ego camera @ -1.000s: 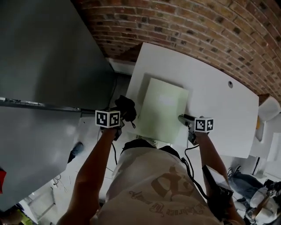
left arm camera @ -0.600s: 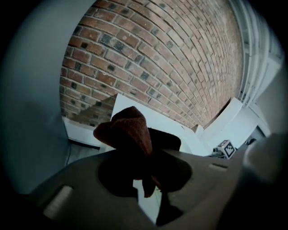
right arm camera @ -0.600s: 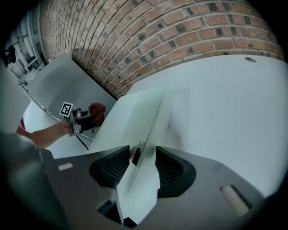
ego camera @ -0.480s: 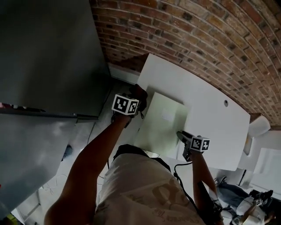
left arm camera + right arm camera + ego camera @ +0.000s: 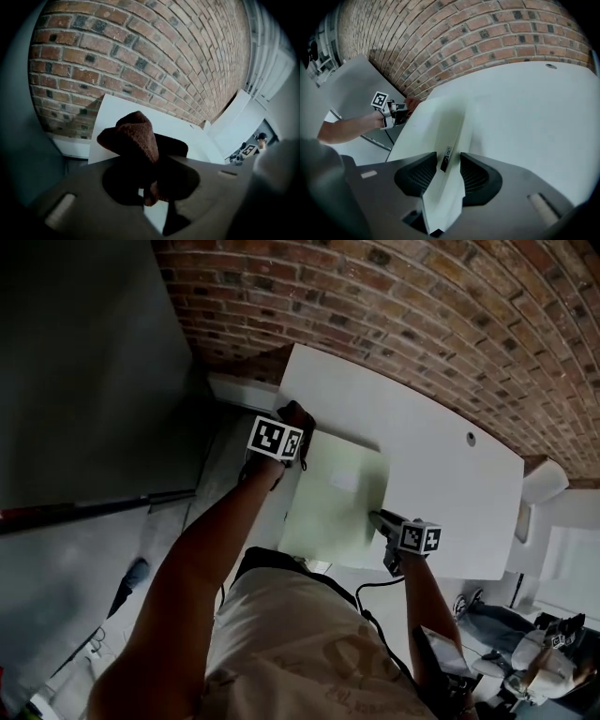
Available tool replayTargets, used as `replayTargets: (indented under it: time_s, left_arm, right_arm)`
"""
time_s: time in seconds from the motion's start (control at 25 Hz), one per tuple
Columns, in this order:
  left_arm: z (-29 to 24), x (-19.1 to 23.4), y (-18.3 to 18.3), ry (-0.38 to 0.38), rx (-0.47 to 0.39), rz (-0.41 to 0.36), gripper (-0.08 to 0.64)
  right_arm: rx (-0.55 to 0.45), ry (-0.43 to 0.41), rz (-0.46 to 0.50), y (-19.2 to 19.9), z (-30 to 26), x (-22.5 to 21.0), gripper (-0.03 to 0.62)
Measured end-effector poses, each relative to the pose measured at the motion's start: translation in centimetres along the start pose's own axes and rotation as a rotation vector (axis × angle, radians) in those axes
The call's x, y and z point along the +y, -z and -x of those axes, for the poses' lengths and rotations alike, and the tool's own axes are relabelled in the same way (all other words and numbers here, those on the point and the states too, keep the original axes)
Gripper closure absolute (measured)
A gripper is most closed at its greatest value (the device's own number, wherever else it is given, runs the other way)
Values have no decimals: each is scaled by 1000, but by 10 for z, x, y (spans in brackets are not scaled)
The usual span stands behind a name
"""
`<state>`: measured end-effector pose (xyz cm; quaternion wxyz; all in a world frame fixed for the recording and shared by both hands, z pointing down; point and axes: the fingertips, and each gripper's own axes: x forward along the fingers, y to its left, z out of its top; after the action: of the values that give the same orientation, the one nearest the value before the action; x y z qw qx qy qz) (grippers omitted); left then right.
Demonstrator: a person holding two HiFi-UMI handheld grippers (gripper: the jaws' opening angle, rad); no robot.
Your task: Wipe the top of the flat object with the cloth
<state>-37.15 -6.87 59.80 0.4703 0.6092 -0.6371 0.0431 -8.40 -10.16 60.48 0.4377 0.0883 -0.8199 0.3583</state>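
A pale green flat object (image 5: 333, 498) lies on the white table (image 5: 441, 465). My left gripper (image 5: 292, 427) is at its far left corner, shut on a dark brown cloth (image 5: 298, 416). In the left gripper view the cloth (image 5: 136, 138) bulges up out of the jaws of the left gripper (image 5: 152, 187), above the table. My right gripper (image 5: 377, 518) is at the object's near right edge. In the right gripper view the thin edge of the flat object (image 5: 440, 126) runs between the jaws of the right gripper (image 5: 447, 173), which are closing around it, with a small gap still on the right side.
A brick wall (image 5: 394, 306) runs behind the table. A dark grey panel (image 5: 84, 381) stands to the left, with floor below it. The table has a small round hole (image 5: 470, 438) at its far right. A black cable (image 5: 370, 585) hangs from the right gripper.
My left gripper has carried the cloth from beside the object's near left side up to its far left corner. The right gripper stays at the right edge.
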Motion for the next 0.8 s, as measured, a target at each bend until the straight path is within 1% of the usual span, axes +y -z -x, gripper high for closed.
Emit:
replayTargets:
  time_s: [0.2,0.36,0.52,0.64,0.8]
  left_arm:
    - [-1,-4,18,50,29,70,479]
    - [9,-12,47,72,87,77,479]
    - [21,-19,74,89,110,98,479]
    - [30,-26,92,92,126,94,479]
    - [43,-35,113,92,149,64,479]
  right_arm:
    - [-8,0,-12,1,0,-2,423]
    - [-12,-1,-15,2,1,-2,423]
    - [-13,-9,-10,0,0,0,423]
    - [-24,-21,-30,0,0,3,423]
    - [-30,-3,8,1,0,-3,423]
